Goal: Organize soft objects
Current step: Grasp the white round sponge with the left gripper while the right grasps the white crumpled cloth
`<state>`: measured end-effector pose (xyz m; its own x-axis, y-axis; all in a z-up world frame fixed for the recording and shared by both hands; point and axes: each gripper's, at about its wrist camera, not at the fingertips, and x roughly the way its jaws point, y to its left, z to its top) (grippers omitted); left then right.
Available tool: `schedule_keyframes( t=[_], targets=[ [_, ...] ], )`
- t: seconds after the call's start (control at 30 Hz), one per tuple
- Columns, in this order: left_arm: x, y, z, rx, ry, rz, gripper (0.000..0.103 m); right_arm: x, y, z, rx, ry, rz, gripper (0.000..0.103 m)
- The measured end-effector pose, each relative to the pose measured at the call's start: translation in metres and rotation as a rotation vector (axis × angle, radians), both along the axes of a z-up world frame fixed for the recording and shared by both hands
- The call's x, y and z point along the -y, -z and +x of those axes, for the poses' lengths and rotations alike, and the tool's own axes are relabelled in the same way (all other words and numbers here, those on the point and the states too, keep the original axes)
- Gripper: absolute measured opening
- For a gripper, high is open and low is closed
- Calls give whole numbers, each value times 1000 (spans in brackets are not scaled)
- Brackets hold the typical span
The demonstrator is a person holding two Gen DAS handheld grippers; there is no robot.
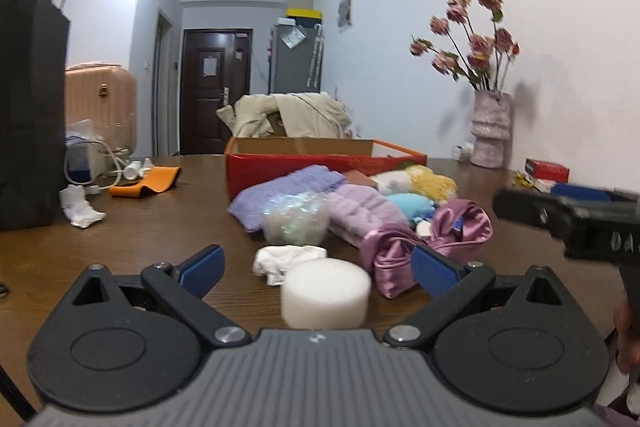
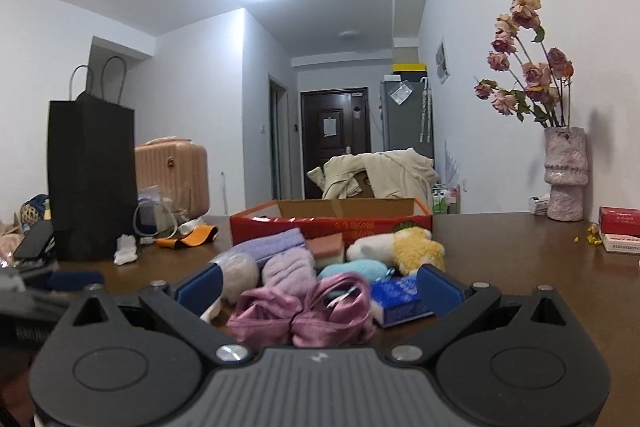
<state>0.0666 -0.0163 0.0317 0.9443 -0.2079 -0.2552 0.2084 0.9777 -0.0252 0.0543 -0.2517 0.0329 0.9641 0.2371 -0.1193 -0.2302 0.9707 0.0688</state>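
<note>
A pile of soft things lies on the brown table in front of an open red cardboard box (image 1: pixel 280 167) (image 2: pixel 360 225). My left gripper (image 1: pixel 318 265) is open, with a white foam cylinder (image 1: pixel 325 293) between its fingers and a crumpled white cloth (image 1: pixel 286 259) just beyond. My right gripper (image 2: pixel 320 287) is open around a pink satin bag (image 2: pixel 308 311) (image 1: pixel 404 247). Behind lie lilac towels (image 2: pixel 276 247) (image 1: pixel 288 187), a yellow and white plush (image 2: pixel 412 249), a teal plush (image 2: pixel 352 271), a sponge (image 2: pixel 326 247) and a blue packet (image 2: pixel 396 297).
A black paper bag (image 1: pixel 28 107) (image 2: pixel 92 179) stands at the left with cables, an orange strap (image 1: pixel 144 183) and a white tissue (image 1: pixel 82 209) beside it. A vase of dried roses (image 1: pixel 490 131) (image 2: pixel 566 173) and red boxes (image 2: pixel 620 223) stand at the right by the wall.
</note>
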Motion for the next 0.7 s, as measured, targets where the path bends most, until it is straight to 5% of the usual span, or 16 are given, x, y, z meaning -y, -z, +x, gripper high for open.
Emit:
schedule_keyframes(
  t=[0.17, 0.3, 0.5, 0.7],
  targets=[
    [12, 8, 21, -90, -33, 39, 88, 7, -7, 11, -17, 17, 13, 103],
    [11, 13, 34, -164, -44, 24, 55, 4, -10, 14, -23, -13, 6, 102],
    [-12, 8, 26, -162, -79, -5, 52, -14, -14, 23, -51, -103, -1, 97],
    [-71, -2, 16, -120, -262, 7, 52, -63, -18, 53, -137, -259, -45, 79]
  ],
)
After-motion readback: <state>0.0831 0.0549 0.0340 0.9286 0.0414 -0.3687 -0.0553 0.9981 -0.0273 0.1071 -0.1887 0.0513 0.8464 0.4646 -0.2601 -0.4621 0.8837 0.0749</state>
